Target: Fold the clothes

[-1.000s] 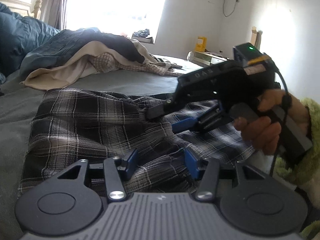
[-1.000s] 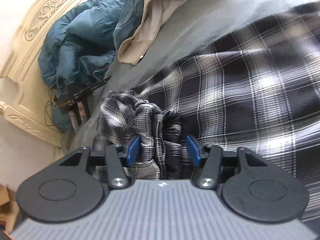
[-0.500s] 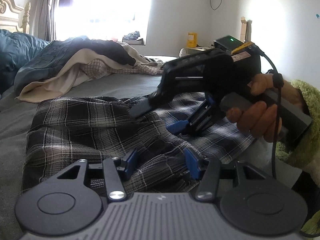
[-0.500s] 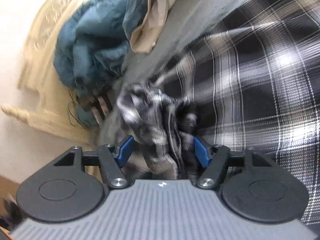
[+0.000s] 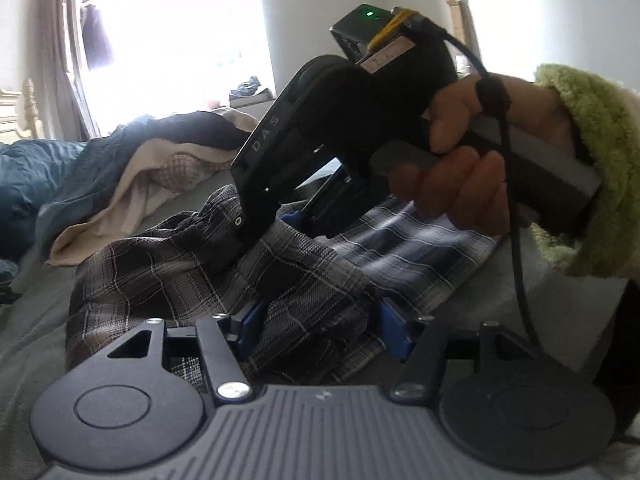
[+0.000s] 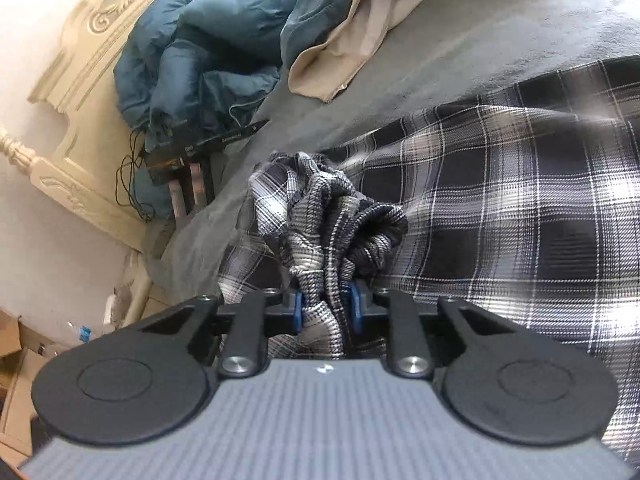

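Note:
A black-and-white plaid garment (image 6: 500,208) lies spread on the grey bed sheet (image 6: 460,60). My right gripper (image 6: 326,310) is closing, and its blue pads (image 6: 298,312) pinch a bunched fold of the plaid that stands up in front of them. In the left wrist view the same right gripper (image 5: 276,224) digs into the plaid garment (image 5: 168,272), held by a hand (image 5: 460,168) in a fuzzy green sleeve (image 5: 580,160). My left gripper (image 5: 322,334) is opening, low over the near edge; a raised fold of plaid lies between its blue pads (image 5: 394,334), and I see no squeeze on it.
A teal duvet (image 6: 208,40) and a beige blanket (image 6: 352,48) are heaped toward the carved cream headboard (image 6: 92,20). A black device with cables (image 6: 188,152) sits at the bed's edge. Bright window (image 5: 172,40) and white wall lie beyond.
The right jaws widened, then closed on a bunch of plaid and lifted it a little. The left gripper rolled and shifted, its jaws spread slightly, and a fold now rises between them.

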Demonstrator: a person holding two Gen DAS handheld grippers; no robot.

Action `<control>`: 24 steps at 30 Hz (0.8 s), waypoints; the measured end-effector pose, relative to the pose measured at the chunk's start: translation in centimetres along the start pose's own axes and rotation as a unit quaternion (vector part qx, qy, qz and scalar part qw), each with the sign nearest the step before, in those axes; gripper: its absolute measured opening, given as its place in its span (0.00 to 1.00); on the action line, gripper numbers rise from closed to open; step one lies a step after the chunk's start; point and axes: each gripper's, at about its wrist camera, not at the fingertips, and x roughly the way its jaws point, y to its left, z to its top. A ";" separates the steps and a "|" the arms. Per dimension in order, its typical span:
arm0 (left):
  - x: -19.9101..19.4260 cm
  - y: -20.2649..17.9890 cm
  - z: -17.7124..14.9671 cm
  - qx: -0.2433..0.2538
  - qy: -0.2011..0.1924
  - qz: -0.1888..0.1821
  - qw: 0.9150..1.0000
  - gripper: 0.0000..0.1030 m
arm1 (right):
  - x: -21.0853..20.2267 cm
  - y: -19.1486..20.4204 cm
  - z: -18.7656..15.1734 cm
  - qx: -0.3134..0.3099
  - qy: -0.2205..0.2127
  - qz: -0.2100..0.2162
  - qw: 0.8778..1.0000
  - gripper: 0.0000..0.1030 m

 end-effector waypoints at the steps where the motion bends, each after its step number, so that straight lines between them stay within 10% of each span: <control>1: 0.0 0.0 0.2 -0.007 -0.001 0.002 1.000 0.59 | -0.2 0.0 0.2 0.000 -0.002 0.001 1.000 0.18; 24: -3.5 2.4 0.5 -0.127 -0.010 0.012 0.992 0.57 | -9.1 -5.1 2.8 0.000 -0.033 -0.066 0.997 0.17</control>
